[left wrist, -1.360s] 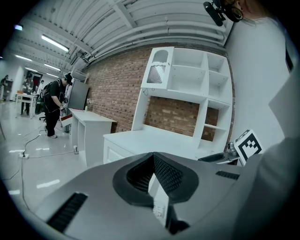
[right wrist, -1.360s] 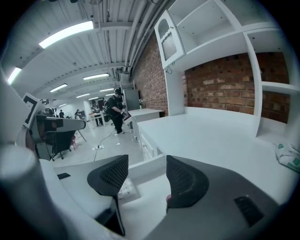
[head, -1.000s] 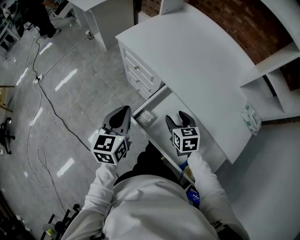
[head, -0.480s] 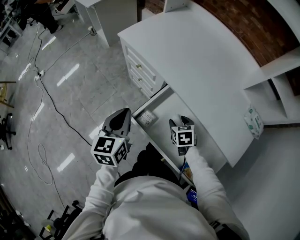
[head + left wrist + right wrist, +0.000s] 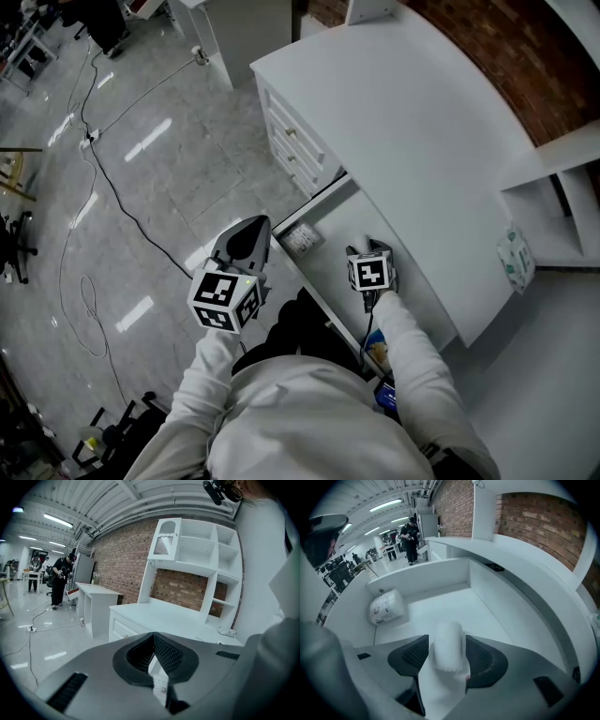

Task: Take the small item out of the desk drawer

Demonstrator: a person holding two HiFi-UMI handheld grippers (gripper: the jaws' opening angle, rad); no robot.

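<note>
The desk drawer [image 5: 330, 223] stands pulled out under the white desk top [image 5: 412, 141]. My right gripper [image 5: 368, 249] is down inside it, shut on a small white soft roll [image 5: 448, 645] that fills the gap between its jaws [image 5: 447, 639]. A second small item, a white printed packet [image 5: 386, 607], lies in the drawer's far left corner [image 5: 302, 239]. My left gripper [image 5: 249, 228] hangs outside the drawer over the floor, shut and holding nothing [image 5: 153, 637].
A stack of shut drawers [image 5: 296, 142] fronts the desk's left end. A printed pack [image 5: 514, 257] lies on the desk at right. Cables [image 5: 101, 184] trail over the tiled floor. White shelving [image 5: 197, 555] rises behind the desk. People stand far off [image 5: 60, 578].
My right gripper, open above the drawer a second ago, has dropped into it and shut on the white roll. The left gripper has hardly moved.
</note>
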